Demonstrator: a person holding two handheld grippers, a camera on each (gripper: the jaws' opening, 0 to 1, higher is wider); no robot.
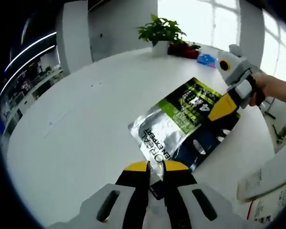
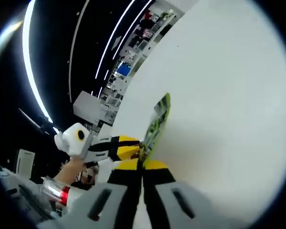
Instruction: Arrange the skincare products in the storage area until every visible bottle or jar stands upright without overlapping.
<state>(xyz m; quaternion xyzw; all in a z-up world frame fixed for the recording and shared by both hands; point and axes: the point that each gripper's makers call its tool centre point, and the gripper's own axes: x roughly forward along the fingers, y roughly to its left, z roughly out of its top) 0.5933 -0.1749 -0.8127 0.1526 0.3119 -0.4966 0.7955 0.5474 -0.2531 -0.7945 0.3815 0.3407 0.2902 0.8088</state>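
A silver, green and black L'Oreal Men Expert pouch is held in the air over the white table. My left gripper is shut on its near edge. In the left gripper view my right gripper is shut on the pouch's far right corner, with a hand behind it. The right gripper view catches the pouch edge-on as a thin green strip, with my right gripper shut on it. The left gripper reaches in there from the left and pinches the same pouch.
A potted plant stands at the table's far edge, with a red thing and a blue thing beside it. White printed cartons lie at the right. Wide bare tabletop lies below the pouch.
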